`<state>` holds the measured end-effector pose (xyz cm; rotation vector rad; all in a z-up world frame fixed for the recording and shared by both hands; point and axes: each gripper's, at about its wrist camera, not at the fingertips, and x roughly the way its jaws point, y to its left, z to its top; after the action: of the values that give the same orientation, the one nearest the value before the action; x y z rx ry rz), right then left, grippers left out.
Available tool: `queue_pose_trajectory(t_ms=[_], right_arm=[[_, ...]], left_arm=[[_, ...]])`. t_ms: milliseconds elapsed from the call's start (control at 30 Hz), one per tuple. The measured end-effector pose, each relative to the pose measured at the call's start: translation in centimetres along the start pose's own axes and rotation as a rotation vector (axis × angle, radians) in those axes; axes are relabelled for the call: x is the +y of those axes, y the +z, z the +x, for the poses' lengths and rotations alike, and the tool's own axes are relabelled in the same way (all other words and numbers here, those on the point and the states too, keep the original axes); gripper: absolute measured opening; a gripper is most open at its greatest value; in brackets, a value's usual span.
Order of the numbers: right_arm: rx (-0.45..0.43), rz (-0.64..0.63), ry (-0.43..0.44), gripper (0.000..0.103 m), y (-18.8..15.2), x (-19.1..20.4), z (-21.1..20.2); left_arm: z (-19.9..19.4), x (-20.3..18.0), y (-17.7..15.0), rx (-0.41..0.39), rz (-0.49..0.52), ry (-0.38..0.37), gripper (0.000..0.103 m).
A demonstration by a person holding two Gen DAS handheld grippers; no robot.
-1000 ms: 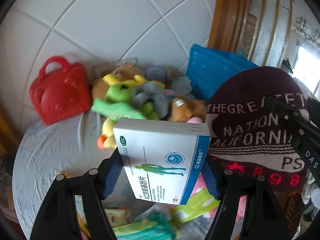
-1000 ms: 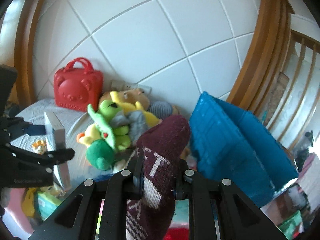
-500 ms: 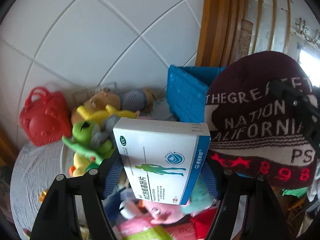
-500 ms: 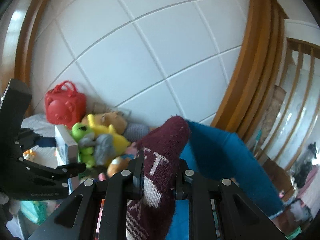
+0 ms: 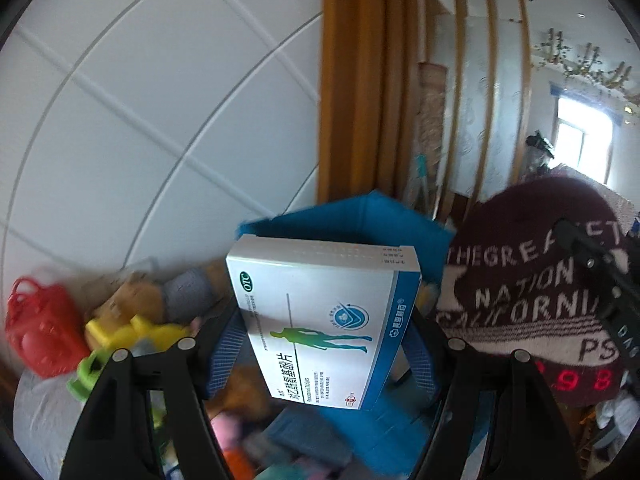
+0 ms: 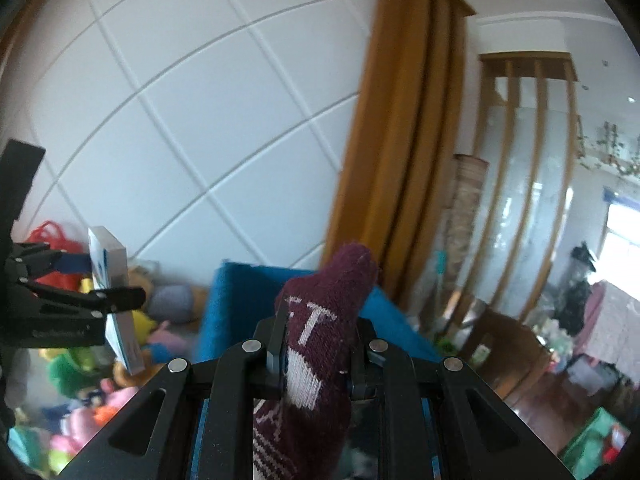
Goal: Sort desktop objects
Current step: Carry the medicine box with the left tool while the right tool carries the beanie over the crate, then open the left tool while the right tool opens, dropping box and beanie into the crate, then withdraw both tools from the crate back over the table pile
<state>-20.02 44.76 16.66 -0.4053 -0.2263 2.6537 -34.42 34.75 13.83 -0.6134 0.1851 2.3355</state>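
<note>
Left wrist view: white tiled wall across the upper left, wooden door frame upright at top centre, slatted wooden screen to its right. Blue crate at centre, just behind the held box. Maroon knitted hat with white lettering at right, hanging from the right gripper. Medicine box, white and blue with a green figure print, at centre, tilted, pinched across its width between the blue pads of the left gripper, jaws about half spread. Red bear-shaped bag at far left, blurred. Heap of plush toys at lower left between bag and box, blurred

Right wrist view: same tiled wall at upper left, door frame at centre, slatted screen at right. Blue crate at centre behind the hat. Maroon knitted hat at bottom centre, squeezed between jaws closed almost fully, tip poking up above them. Left gripper at left edge, clamping the medicine box seen edge-on. Plush toys at lower left, blurred
</note>
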Motion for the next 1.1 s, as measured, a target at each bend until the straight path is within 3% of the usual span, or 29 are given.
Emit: queue_pose_trajectory(t_ms=[133, 367, 500, 667, 733, 800, 967, 1100], right_arm=[[0.018, -0.017, 0.009, 0.018, -1.2, -4.6, 2.7], [0.140, -0.022, 0.101, 0.018, -6.7, -9.5, 9.3], [0.194, -0.004, 0.155, 0.018, -9.5, -10.2, 11.7], [0.214, 0.026, 0.200, 0.021, -11.0, -11.1, 13.0], [0.215, 0.046, 0.204, 0.046, -11.4, -11.6, 13.4], [0.219, 0.054, 0.200, 0.091, -11.8, -11.9, 13.6], [0.225, 0.068, 0.202, 0.103, -12.5, -12.4, 13.9], [0.231, 0.083, 0.204, 0.103, -13.1, -12.5, 13.4]], left_arm=[[4.6, -5.2, 0.9, 0.040, 0.001, -0.007, 0.071], [12.2, -9.9, -2.1, 0.224, -0.024, 0.036, 0.071], [13.8, -10.6, -4.3, 0.291, -0.035, 0.068, 0.071], [14.2, -11.2, -5.3, 0.310, -0.014, 0.104, 0.072], [14.0, -11.2, -5.4, 0.300, -0.012, 0.119, 0.082], [13.6, -11.1, -5.3, 0.283, -0.013, 0.136, 0.094], [12.7, -11.0, -5.2, 0.259, -0.020, 0.144, 0.097], [11.9, -10.8, -5.3, 0.235, -0.015, 0.149, 0.097]])
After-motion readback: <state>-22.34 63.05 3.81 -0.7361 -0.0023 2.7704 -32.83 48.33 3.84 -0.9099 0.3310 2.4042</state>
